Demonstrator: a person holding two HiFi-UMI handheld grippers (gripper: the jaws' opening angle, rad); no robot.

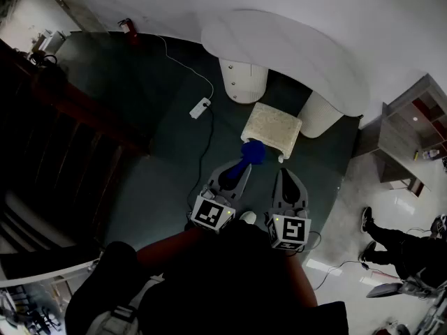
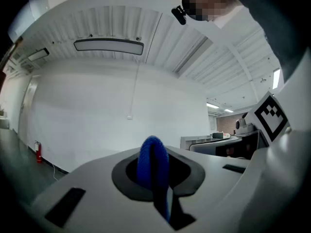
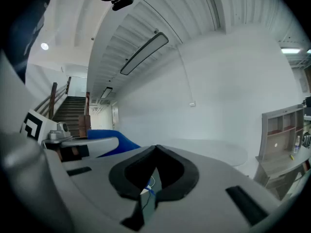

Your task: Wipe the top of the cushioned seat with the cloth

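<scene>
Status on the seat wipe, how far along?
Done: the cloth is picked up, clamped in the left gripper. In hand: it hangs at the near edge of the cushioned seat, not over its top; contact cannot be judged. Left: the wipe across the top itself, which does not look started. The right gripper is shut with nothing in it.

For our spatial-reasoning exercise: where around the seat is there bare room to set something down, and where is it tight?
The seat top is bare. Dark floor lies open left of the seat, up to the power strip and its cable. It is tight behind the seat, between the two table legs.
</scene>
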